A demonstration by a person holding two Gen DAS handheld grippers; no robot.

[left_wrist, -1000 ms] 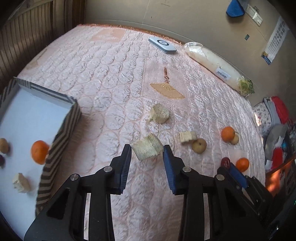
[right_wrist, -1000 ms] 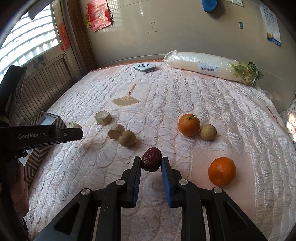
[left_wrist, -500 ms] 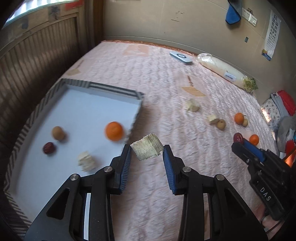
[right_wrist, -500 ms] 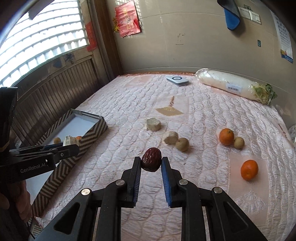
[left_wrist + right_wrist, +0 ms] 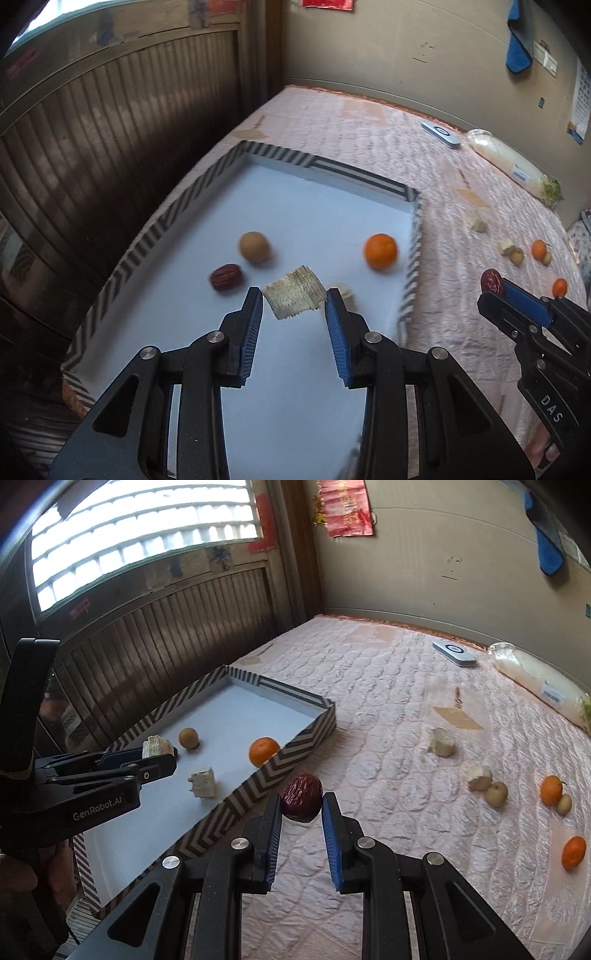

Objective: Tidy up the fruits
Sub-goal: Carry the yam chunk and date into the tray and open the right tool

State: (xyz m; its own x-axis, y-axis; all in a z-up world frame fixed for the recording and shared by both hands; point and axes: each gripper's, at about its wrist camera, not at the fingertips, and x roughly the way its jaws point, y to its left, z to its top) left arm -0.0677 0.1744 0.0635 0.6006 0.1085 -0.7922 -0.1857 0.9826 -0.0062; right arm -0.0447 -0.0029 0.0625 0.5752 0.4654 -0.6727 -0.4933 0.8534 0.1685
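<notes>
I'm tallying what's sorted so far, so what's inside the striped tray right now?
Inside the striped tray: an orange, a round brown fruit, a red date and a pale chunk. The left gripper covers some floor.

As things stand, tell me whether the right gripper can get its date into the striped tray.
Probably yes. The right gripper, shut on the red date, is just outside the striped tray's near wall. The wall is low, and the left gripper is farther in, over the tray.

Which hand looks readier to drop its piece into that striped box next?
Probably the left. The left gripper holds a pale fibrous chunk already over the white floor of the striped box. The right gripper grips a red date that appears just outside the box's near wall.
</notes>
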